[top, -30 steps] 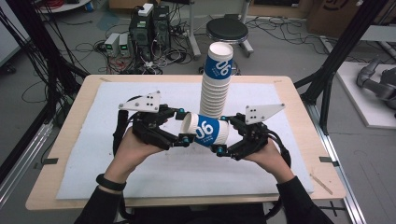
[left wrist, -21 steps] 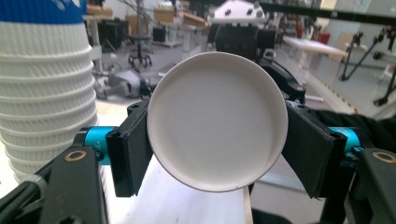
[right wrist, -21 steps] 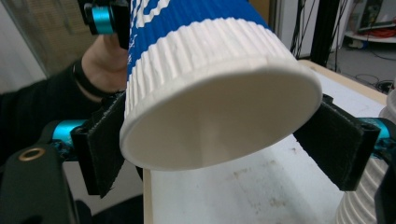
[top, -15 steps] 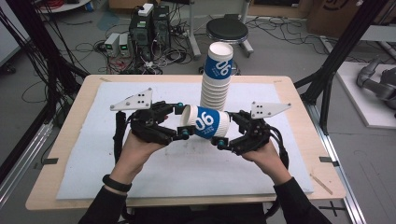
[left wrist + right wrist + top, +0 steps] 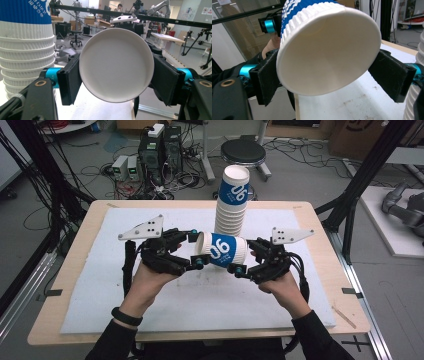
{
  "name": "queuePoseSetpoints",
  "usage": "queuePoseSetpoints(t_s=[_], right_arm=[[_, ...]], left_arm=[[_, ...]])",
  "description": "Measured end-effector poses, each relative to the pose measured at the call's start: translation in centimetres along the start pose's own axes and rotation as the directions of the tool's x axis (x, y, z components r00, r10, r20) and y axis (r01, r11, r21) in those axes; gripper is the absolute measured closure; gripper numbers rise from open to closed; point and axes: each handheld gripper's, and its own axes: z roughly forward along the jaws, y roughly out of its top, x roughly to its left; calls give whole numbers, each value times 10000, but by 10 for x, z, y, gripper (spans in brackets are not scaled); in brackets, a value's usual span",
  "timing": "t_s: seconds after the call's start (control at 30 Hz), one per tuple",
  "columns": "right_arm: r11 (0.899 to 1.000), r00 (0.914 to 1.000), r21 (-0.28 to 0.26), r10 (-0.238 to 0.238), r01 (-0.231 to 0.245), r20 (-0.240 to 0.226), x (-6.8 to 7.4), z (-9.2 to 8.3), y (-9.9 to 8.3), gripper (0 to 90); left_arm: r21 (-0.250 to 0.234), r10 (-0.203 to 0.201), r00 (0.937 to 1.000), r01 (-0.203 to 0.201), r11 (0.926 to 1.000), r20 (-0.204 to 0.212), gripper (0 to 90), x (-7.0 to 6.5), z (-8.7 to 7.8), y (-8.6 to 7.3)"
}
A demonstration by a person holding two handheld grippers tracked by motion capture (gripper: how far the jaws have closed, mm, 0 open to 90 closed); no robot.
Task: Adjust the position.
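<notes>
A blue-and-white paper cup [image 5: 222, 251] marked 06 lies on its side in the air between my two grippers, above the white mat. My left gripper [image 5: 196, 250] is shut on its left end; in the left gripper view both pads press the sides of the cup's round white end [image 5: 116, 65]. My right gripper [image 5: 245, 256] is at the other end. Its jaws have just been opening, and the cup's white base [image 5: 329, 50] sits between them with the pads [image 5: 390, 75] standing wide at either side.
A tall stack of the same cups [image 5: 231, 207] stands upright just behind the held cup, near the mat's far edge. The white mat [image 5: 200, 320] covers most of the wooden table [image 5: 65, 290]. Computers, cables and a stool are on the floor beyond.
The held cup has shifted slightly up and left and lies more level. The right gripper's jaws have spread around its base. Both hands have stayed about where they were.
</notes>
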Motion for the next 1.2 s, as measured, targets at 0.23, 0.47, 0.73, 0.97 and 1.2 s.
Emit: queuePoseSetpoints(t_s=[0.23,0.47,0.73,0.97,1.2], right_arm=[[9994,9994,-60,-346,347,82,1,-4,1,168],[9980,9983,285,-574,571,81,2,-2,0,180],[9960,9982,661,-603,599,33,1,0,-1,185],[9949,9981,797,-618,619,-32,-1,1,-1,192],[9944,9984,892,-569,573,-72,0,5,-4,201]], left_arm=[[399,9,10000,-9,9992,-2,291,-1,1,-1],[1226,98,9999,-88,9924,-78,236,-2,7,-2],[1640,130,9998,-99,9864,-178,225,-2,4,0],[2177,102,9999,-75,9760,-112,295,-1,8,-2],[2857,86,9999,-62,9583,-74,296,-3,17,-5]])
